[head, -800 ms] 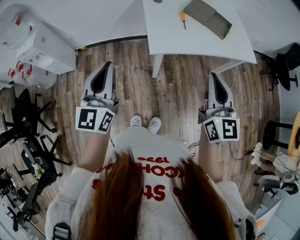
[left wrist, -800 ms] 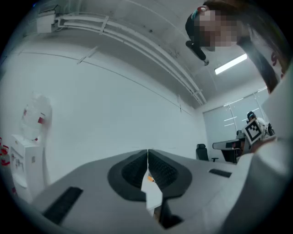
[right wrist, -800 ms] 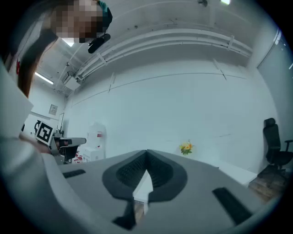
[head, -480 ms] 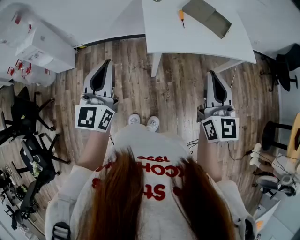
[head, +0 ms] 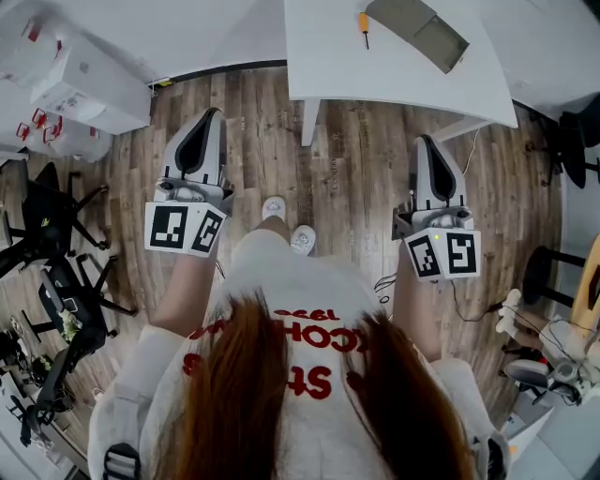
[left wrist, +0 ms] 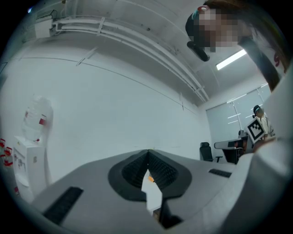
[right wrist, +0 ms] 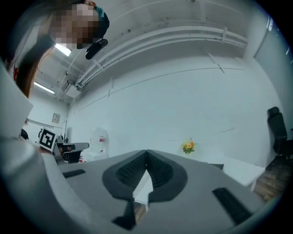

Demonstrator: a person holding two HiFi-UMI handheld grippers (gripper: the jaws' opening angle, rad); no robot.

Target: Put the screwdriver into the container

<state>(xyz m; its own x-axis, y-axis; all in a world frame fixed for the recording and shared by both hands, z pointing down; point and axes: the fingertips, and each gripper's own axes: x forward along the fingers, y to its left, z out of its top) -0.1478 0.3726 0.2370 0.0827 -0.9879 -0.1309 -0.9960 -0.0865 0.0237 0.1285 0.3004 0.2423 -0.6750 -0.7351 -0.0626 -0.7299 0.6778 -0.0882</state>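
Nothing of the task was done. The screwdriver (head: 364,22) lay on the white counter (head: 394,80), just left of the grey open container (head: 419,31) and seemingly not touching it. Both were well apart from the person, who stood back on the wooden floor (head: 356,178).

The left gripper (head: 212,116) and right gripper (head: 425,141) were held low at either side of the body. Each one's fingers (left wrist: 132,170) were closed tip to tip on nothing. Approach, pick-up and drop all remained.

The floor ahead lay open up to the counter's near edge and leg (head: 307,122). White boxes (head: 84,80) and a black chair (head: 47,225) crowded the left, and a stool (head: 548,267) the right.
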